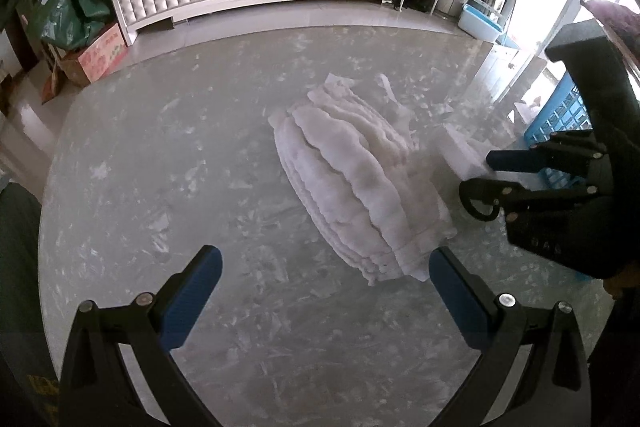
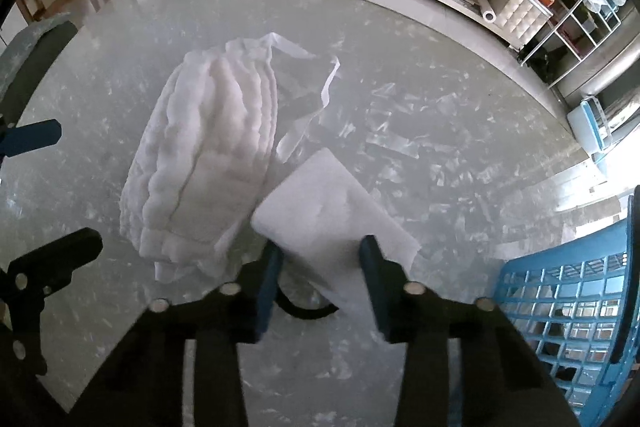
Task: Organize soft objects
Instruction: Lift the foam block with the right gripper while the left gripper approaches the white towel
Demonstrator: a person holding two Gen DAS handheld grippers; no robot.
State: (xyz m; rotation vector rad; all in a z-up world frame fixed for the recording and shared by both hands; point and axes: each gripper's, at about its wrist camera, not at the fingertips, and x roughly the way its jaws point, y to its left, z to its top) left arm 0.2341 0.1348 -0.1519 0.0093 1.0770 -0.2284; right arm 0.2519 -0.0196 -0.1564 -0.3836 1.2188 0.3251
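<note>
From the left wrist, the left gripper hangs over the round table with its fingers spread wide and nothing between them. Ahead and slightly to its right lies the stack of white pads, fanned like shingles. Beyond the stack, the right gripper reaches in from the side toward a flat white sponge, though this view does not show how firmly it is held. A blue basket stands at the table's far right edge.

From the right wrist, the right gripper straddles the near end of the sponge, one finger on each side – partly closed, and I cannot tell whether the pads are touching it. The sponge's far corner touches the stack of pads, and a loose clear plastic wrapper lies just behind. The basket is near, to the right.

To do this grab well, I'd say: squeeze squarely across the sponge, lift it straight up so it does not drag the stack or wrapper, then swing it right – over the basket rim.
</note>
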